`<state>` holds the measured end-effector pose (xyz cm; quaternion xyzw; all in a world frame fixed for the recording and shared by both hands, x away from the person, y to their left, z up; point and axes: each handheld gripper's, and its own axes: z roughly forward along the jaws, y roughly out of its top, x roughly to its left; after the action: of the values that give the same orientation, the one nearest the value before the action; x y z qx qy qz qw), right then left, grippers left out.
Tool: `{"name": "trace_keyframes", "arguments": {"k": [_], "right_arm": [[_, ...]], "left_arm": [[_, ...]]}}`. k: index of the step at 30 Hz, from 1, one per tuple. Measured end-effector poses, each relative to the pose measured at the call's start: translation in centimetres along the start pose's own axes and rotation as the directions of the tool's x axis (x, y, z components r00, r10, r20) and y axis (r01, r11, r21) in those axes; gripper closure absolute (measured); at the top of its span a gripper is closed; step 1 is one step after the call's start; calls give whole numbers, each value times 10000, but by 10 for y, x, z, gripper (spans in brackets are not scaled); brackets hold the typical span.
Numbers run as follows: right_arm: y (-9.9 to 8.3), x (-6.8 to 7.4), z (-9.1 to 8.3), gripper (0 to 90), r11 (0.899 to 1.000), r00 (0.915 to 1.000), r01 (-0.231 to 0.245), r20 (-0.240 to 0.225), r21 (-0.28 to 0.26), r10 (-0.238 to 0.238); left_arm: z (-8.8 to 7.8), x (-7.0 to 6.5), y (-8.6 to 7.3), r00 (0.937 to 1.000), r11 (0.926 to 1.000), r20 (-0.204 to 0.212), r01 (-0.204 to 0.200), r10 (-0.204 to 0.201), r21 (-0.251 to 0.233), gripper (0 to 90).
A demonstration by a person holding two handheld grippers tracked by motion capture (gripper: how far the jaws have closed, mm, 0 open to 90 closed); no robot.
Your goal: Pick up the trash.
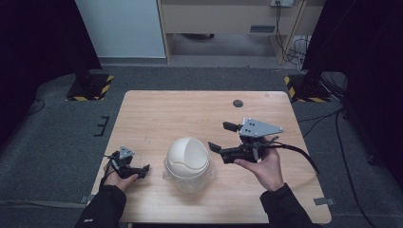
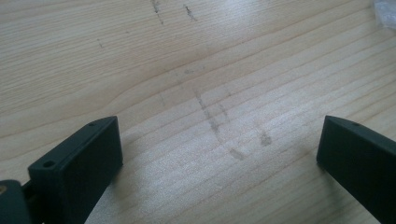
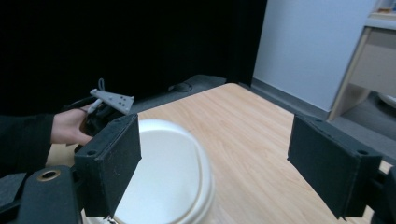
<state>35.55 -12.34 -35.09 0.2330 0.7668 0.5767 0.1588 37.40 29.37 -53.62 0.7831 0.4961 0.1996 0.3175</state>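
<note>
A white domed container (image 1: pixel 187 159) with a curved lid seam sits on clear plastic wrap (image 1: pixel 207 175) at the near middle of the wooden table (image 1: pixel 190 114). My right gripper (image 1: pixel 221 137) hovers just right of it, open and empty, jaws pointing left. In the right gripper view the dome (image 3: pixel 170 172) lies low between and left of the wide jaws of that gripper (image 3: pixel 215 158). My left gripper (image 1: pixel 140 170) rests low at the table's near left, apart from the dome. In its own view it (image 2: pixel 219 149) is open over bare scuffed wood, with a corner of plastic (image 2: pixel 385 9) at the top right.
A dark round grommet (image 1: pixel 238 103) is set in the far part of the table. The right gripper's cable (image 1: pixel 304 154) trails off the right edge. Stands with yellow-black taped bases (image 1: pixel 90 88) flank the table on grey carpet. The other hand and its gripper (image 3: pixel 112 100) appear beyond the dome.
</note>
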Motion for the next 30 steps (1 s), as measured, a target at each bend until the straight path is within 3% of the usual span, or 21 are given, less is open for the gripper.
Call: {"name": "trace_keyframes", "arguments": {"k": [11, 17, 30], "right_arm": [[-15, 17, 20, 184, 9986, 9981, -31, -619, 519, 63], [-27, 27, 33, 195, 9952, 9927, -95, -1186, 971, 210], [-42, 41, 50, 198, 9843, 9874, 126, -1577, 1759, 156]], "left_arm": [[0, 0, 0, 10000, 10000, 7, -11, 11, 1, 0], [0, 0, 0, 10000, 10000, 14, -11, 11, 0, 0], [0, 0, 0, 10000, 10000, 15, -20, 20, -8, 0]]}}
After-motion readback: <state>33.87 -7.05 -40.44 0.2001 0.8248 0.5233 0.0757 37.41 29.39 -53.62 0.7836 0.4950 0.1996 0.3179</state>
